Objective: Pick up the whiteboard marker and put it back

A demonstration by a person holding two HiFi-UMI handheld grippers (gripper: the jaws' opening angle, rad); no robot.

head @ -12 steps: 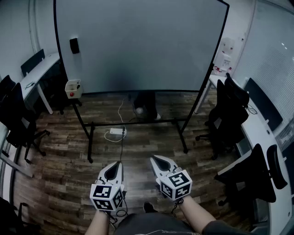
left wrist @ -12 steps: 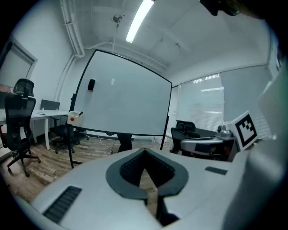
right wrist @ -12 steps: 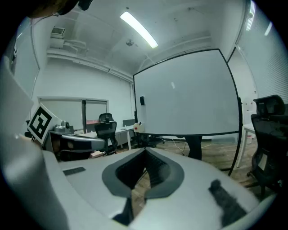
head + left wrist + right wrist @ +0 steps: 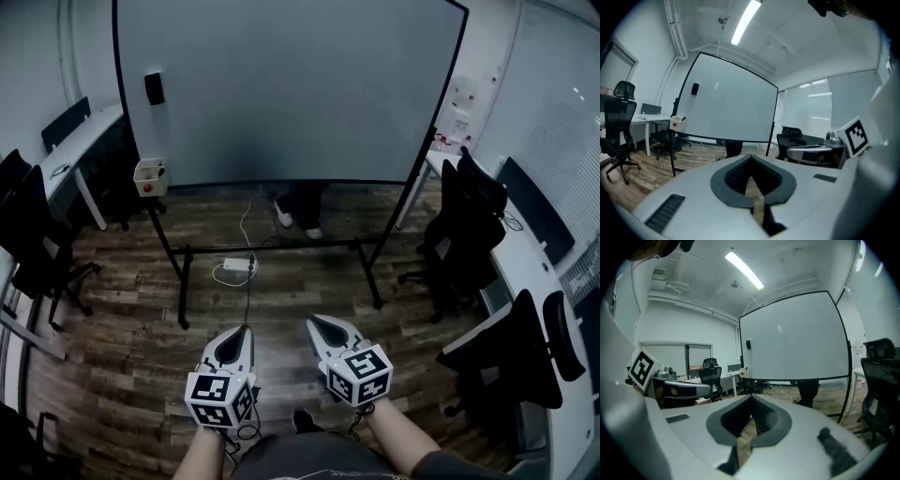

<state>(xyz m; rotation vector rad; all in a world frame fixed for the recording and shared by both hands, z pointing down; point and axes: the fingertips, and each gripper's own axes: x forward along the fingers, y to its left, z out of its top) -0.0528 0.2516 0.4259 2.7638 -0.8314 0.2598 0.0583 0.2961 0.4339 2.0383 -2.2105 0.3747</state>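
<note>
Head view: little is found changed. Only a person's legs [image 4: 298,211] behind the large white wheeled whiteboard [image 4: 291,94] have shifted. The left gripper [image 4: 236,336] and right gripper [image 4: 317,324] remain low, fingers together, nothing held. What appears to be the dark whiteboard marker [image 4: 161,170] stands in the small white box [image 4: 148,180], well apart from both. The approach is judged not yet begun.

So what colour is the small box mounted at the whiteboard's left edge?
The box is off-white with a red spot on it, clearest in the head view.

The left gripper [image 4: 244,331] and right gripper [image 4: 313,322] are each showing white teardrop shells, dark ribbed linings and black-and-white square-marker cubes; the person is wearing a dark sleeve [image 4: 437,465].
</note>
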